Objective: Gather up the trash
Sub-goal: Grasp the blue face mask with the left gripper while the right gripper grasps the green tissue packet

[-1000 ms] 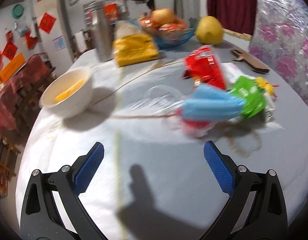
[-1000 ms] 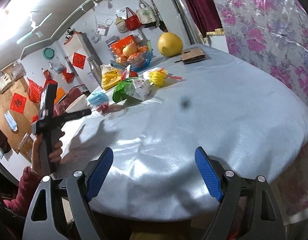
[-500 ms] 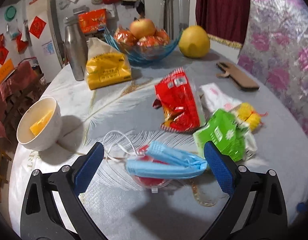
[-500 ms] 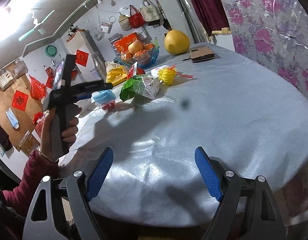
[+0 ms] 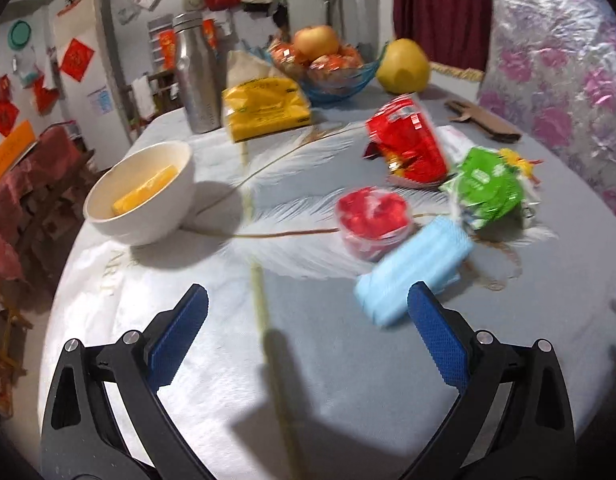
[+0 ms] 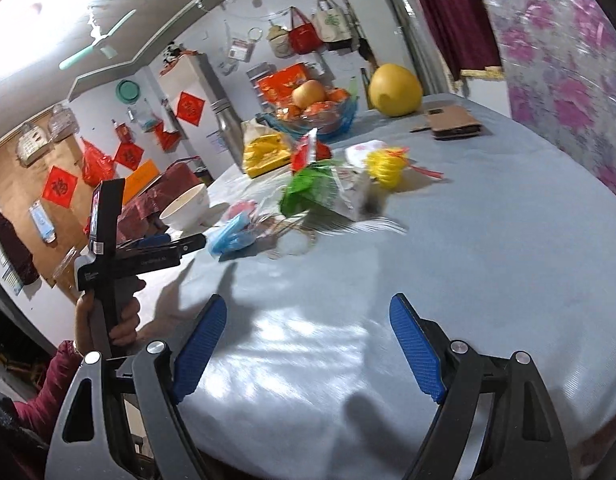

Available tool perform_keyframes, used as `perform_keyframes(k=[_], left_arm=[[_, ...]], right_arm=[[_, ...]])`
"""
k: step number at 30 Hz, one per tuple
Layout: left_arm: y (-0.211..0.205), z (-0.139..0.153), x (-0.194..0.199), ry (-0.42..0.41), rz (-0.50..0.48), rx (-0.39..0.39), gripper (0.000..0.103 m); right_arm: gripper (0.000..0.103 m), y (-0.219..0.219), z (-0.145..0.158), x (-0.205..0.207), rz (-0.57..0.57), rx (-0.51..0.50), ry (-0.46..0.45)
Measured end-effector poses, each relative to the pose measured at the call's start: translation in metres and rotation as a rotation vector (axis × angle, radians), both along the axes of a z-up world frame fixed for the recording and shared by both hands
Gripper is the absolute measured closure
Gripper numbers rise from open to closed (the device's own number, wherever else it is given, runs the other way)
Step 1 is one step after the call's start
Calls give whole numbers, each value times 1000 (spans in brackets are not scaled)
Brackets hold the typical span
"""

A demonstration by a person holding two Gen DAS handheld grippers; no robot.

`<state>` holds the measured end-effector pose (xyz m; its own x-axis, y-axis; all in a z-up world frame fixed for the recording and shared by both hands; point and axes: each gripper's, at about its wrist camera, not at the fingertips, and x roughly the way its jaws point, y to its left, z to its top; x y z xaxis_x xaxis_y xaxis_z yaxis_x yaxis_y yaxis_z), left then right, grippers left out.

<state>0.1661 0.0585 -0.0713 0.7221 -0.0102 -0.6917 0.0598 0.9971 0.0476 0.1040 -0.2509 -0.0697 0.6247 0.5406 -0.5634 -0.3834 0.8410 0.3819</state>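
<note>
The blue face mask (image 5: 413,276) is found on the table (image 5: 327,360) just ahead-right of the spread, empty left gripper (image 5: 308,344), slanting up-right; the spread right gripper (image 6: 308,350) is farther off.

Left wrist view close above the table (image 5: 327,360), right wrist view farther back, both sharing the blue mask (image 5: 415,276).

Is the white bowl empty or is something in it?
Not empty. The white bowl stands upright on the table, and a yellow-orange piece lies inside it.
</note>
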Motion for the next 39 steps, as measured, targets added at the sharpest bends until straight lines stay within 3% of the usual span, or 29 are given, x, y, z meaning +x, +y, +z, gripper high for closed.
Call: perform_keyframes(k=[3,9,12,14,17,21,32,34,39], left_arm=[[-17,2,2,-20,-66,6,7],[-52,-6,19,19,-183,61,8],[-62,-12,26,63,-247,62,32],[-63,-15,26,87,-274,45,58],[-52,-12,20,72,-256,-18,63],[-46,-9,8,56,-258,-52,63],[-46,-11,11,78,-239,-47,56],[-46,-11,11,78,-236,-43,51],[-42,-10,13,78,-224,-64,37]], right_arm=[[21,7,-1,2,7,-17,5],[21,6,-1,9,-7,-19,17],[21,8,-3,15,-6,-1,30],[21,10,-4,18,-5,3,31],[21,15,-1,25,0,-10,18],[21,20,3,42,5,-12,15],[19,53,3,114,-13,1,86],[9,57,1,124,-26,-1,99],[6,68,-4,150,-55,-11,143]])
